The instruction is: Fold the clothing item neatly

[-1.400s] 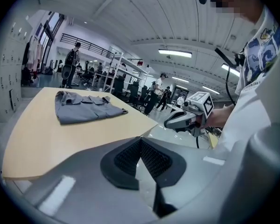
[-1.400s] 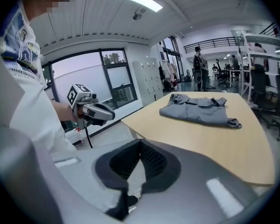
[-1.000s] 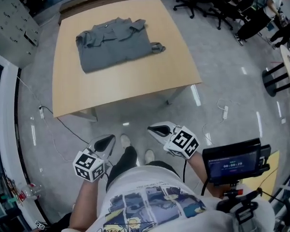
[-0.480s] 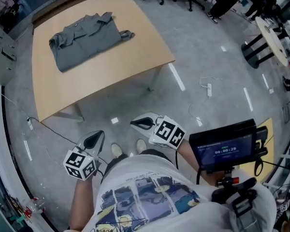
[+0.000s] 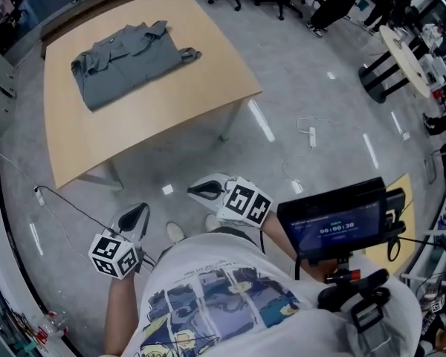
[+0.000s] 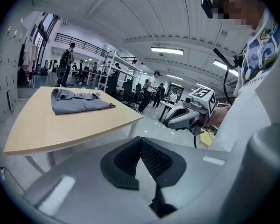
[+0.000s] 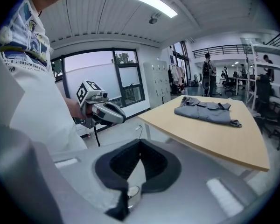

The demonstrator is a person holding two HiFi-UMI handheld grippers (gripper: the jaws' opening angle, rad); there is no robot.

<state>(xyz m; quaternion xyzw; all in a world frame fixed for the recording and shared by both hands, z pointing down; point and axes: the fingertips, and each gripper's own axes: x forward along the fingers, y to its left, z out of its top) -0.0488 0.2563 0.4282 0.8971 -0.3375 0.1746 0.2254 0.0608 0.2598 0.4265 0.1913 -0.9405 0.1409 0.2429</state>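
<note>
Table (image 5: 171, 103) sits farther off and more up-left in head view than a second ago: person has backed away. Shirt (image 5: 123, 62) lies folded on far left of tabletop, sleeve end poking out right. Left gripper (image 5: 137, 214) and right gripper (image 5: 199, 192) low by body, well apart from shirt, jaws pressed together, empty. Folding looks finished.

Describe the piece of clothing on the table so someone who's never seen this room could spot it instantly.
Start at the big pale wooden table. Toward one end of its top lies a folded grey shirt. It is the only thing on the table, dark against the light wood, with one sleeve end poking out at the side.
</note>
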